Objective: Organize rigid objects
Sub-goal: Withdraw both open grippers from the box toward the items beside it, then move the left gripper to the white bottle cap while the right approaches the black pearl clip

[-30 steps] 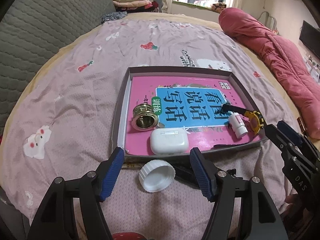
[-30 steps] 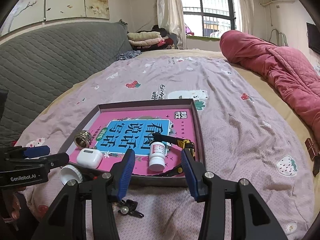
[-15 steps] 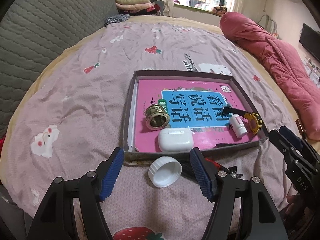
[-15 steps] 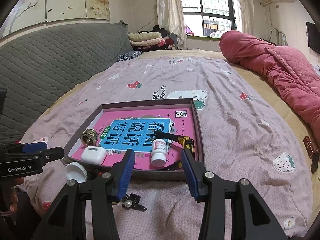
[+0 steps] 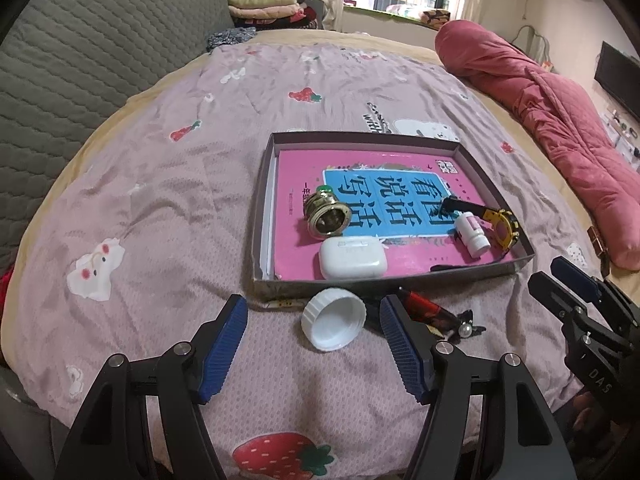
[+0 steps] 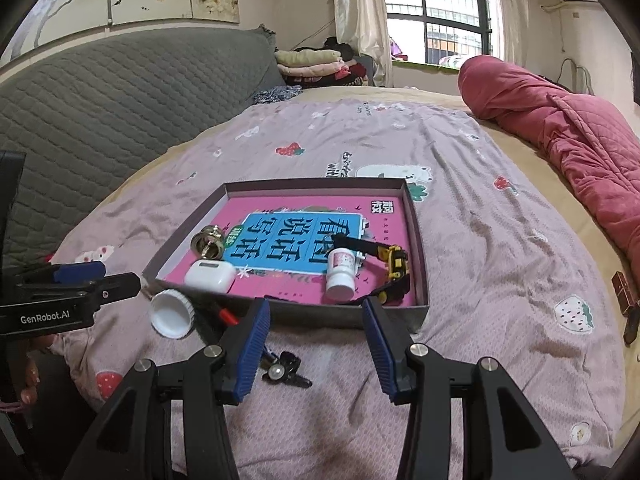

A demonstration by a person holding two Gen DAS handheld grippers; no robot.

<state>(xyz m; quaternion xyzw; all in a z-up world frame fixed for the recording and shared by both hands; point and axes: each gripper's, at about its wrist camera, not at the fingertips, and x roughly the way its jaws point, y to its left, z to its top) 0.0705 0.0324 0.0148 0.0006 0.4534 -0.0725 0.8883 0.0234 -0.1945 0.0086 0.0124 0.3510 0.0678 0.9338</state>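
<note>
From the left wrist camera, the left gripper hangs over the pink bedspread with its jaws spread wide and nothing pinched. The white cap lies open side up on the cloth between the blue pads, touching neither. At 12 o'clock from the cap sits the shallow tray, lined with a pink book. Inside, a brass fitting lies at 11 o'clock from the white earbud case; at 3 o'clock from the case lie a small white bottle and a yellow-and-black tool. A red pen and a small black clip lie on the bedspread just outside the tray's near wall, at 3 o'clock from the cap. The right gripper shows at the right edge.

From the right wrist camera, the right gripper has its jaws apart and empty, above the bedspread near the tray's front wall. The black clip lies at 7 o'clock from its gap. The cap rests at 9 o'clock, just outside the tray, beside the left gripper.
</note>
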